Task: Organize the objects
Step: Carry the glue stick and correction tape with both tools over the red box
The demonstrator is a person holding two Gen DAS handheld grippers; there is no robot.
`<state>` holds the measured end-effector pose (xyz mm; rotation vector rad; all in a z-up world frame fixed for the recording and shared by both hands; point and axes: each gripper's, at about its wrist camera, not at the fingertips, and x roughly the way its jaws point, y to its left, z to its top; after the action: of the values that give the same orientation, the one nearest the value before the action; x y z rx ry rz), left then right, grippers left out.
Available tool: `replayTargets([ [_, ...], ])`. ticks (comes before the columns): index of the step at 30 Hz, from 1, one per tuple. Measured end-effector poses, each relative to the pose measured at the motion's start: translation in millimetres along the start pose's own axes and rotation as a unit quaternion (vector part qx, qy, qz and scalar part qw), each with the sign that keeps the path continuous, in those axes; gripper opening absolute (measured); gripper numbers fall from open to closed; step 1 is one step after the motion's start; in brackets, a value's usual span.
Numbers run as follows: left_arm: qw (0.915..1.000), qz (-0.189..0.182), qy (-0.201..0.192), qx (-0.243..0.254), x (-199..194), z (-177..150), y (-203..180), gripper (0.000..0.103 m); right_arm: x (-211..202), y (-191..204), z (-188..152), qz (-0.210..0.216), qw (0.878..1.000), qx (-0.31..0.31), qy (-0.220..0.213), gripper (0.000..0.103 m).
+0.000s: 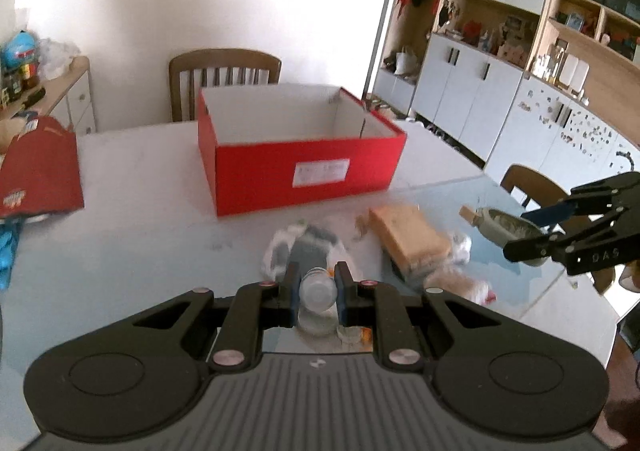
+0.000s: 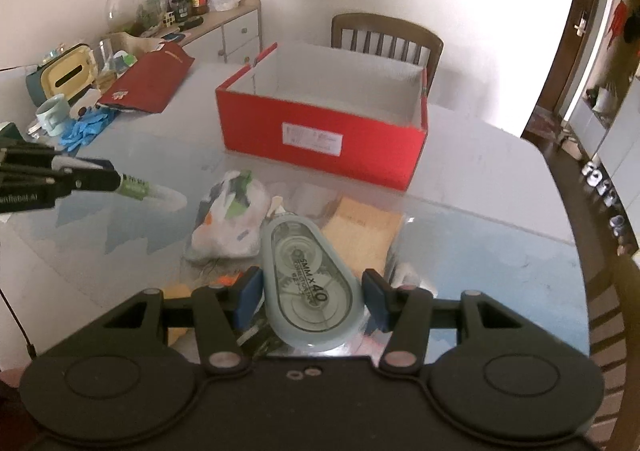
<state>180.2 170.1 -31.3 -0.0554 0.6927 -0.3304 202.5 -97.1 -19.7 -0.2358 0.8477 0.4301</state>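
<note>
- Between the left gripper's (image 1: 318, 291) jaws sits a small clear tube (image 1: 318, 291), clamped at the narrowest setting; its long axis runs forward along the fingers, round end toward the camera.
- Right gripper (image 2: 312, 291) is partly open around a correction tape (image 2: 310, 283), pads pressing its flanks; the dispenser's long axis points forward, tapered end away from the gripper.
- Both loads hang clear of the counter (image 1: 140, 211), above the clutter.
- Red box (image 1: 304, 147) lies straight ahead of both grippers, open side up, interior apparently empty, long side with white label facing them. Judgement: the coming move is a forward carry over the near wall, then release.
- Neither gripper is clearly nearer the box; the left sits more squarely before its middle.
- Left on the counter: a plastic bag (image 2: 230, 219) and a tan packet (image 1: 408, 239), both just short of the box.
- Left view shows the right gripper side-on, dispenser tip protruding; only the right view reads the dispenser's print and the tube's green collar and pale tip.
- Risk, as judged: the tube's slick round body may pivot in the grip.
</note>
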Motion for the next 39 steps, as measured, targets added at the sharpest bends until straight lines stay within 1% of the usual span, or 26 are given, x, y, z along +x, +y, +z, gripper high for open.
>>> replayTargets([
  [4,0.9999,-0.003,-0.009,0.005,6,26,6,0.016,5,-12,17,-0.001,1.0,0.004,-0.008,0.054],
  [11,0.9992,0.011,-0.03,0.023,16,77,12,0.016,17,-36,57,-0.004,1.0,-0.001,-0.03,0.054],
  [19,0.9975,0.024,-0.046,0.048,49,130,9,0.016,48,-52,108,-0.001,0.999,-0.019,-0.041,0.054],
  [23,0.9977,0.025,-0.044,0.044,74,151,10,0.016,75,-57,131,-0.005,0.999,-0.028,-0.032,0.054],
  [26,0.9987,0.023,-0.033,0.033,100,166,14,0.016,98,-62,146,-0.006,0.999,-0.028,-0.023,0.054],
  [29,0.9987,0.029,-0.022,0.037,128,176,18,0.016,123,-65,159,-0.01,1.0,-0.027,-0.01,0.054],
  [33,0.9988,0.039,0.001,0.029,164,182,24,0.016,155,-70,171,-0.011,1.0,-0.021,0.016,0.054],
  [39,0.9986,0.045,0.025,0.012,210,187,32,0.016,200,-67,177,-0.014,0.998,-0.019,0.064,0.054],
])
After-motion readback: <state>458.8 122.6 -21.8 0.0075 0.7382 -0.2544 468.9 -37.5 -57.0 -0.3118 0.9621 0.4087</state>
